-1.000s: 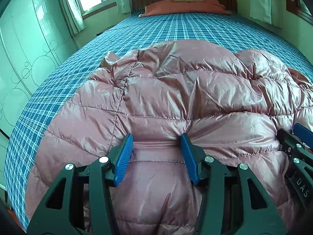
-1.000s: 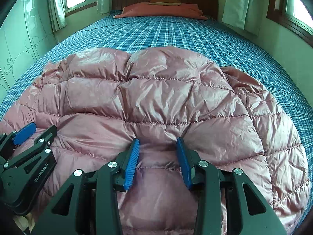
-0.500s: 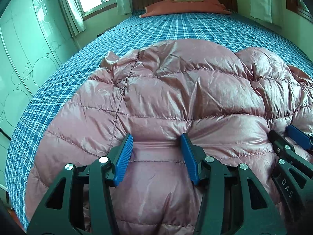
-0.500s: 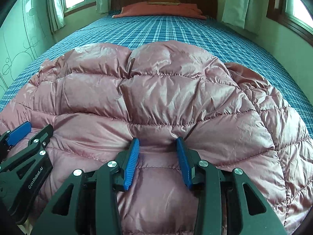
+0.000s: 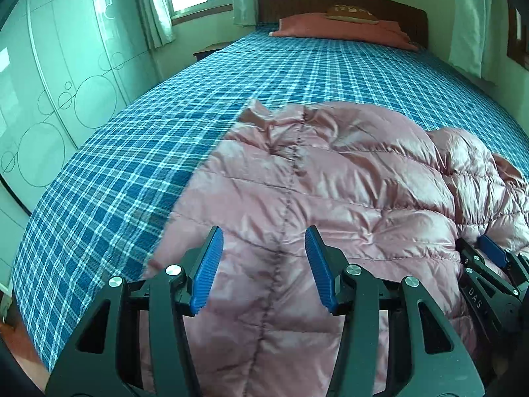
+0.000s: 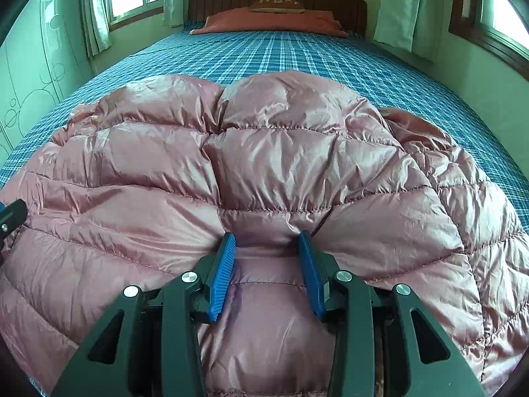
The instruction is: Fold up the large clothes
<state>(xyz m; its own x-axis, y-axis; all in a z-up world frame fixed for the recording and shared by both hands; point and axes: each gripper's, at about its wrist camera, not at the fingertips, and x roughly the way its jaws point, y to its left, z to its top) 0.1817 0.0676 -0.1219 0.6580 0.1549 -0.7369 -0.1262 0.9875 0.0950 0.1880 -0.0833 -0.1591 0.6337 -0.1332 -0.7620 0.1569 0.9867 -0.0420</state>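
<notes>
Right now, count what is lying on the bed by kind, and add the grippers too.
Pink puffer jacket: 1
Orange pillow: 1
Small brown cushion on the pillow: 1
Grippers: 2, the left gripper and the right gripper, each with jacket fabric between its jaws
Total: 5

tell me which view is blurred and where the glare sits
Left wrist view: motion blur smears the shiny pink quilted down jacket edge and blue plaid bedsheet. Right wrist view: sharp, with window sheen on the jacket's puffed panels; both bend the room's edges.
</notes>
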